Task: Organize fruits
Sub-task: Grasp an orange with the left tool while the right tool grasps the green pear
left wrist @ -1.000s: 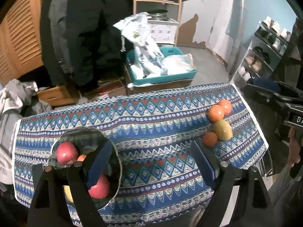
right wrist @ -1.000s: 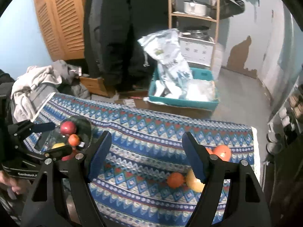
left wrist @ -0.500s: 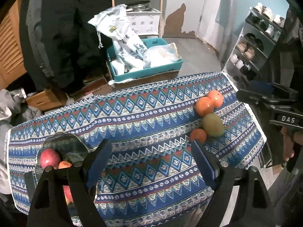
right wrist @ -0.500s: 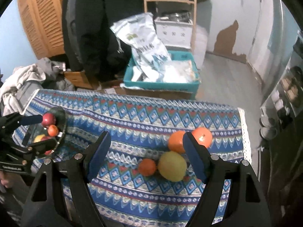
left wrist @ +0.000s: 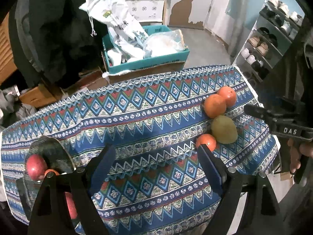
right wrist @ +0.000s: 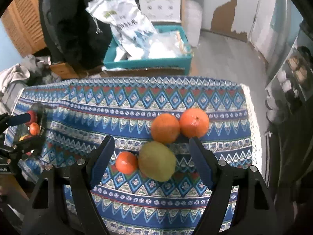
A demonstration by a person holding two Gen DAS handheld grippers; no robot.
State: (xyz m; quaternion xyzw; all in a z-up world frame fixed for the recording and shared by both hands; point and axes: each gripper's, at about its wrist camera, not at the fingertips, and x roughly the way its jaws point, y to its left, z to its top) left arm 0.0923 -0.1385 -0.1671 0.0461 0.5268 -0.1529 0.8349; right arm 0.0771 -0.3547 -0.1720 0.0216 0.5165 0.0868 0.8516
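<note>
On the patterned tablecloth (right wrist: 137,101), four fruits lie clustered at the right end while the glass bowl (left wrist: 49,148) holds the rest at the left. The right gripper (right wrist: 150,156), wide open and empty, should straddle only the yellow-green fruit (right wrist: 157,161), clear of the touching small tangerine (right wrist: 126,162); the left gripper (left wrist: 156,164) is open and empty too.

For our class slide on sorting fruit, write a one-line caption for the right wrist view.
Open right hand-held gripper hovering over a small orange and yellow-green fruit on the patterned tablecloth.

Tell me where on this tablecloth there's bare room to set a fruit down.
Free: the wide middle of the tablecloth, between the glass bowl and the fruit cluster. Crowded: the right end, where two oranges, the yellow-green fruit and small orange sit bunched.
</note>
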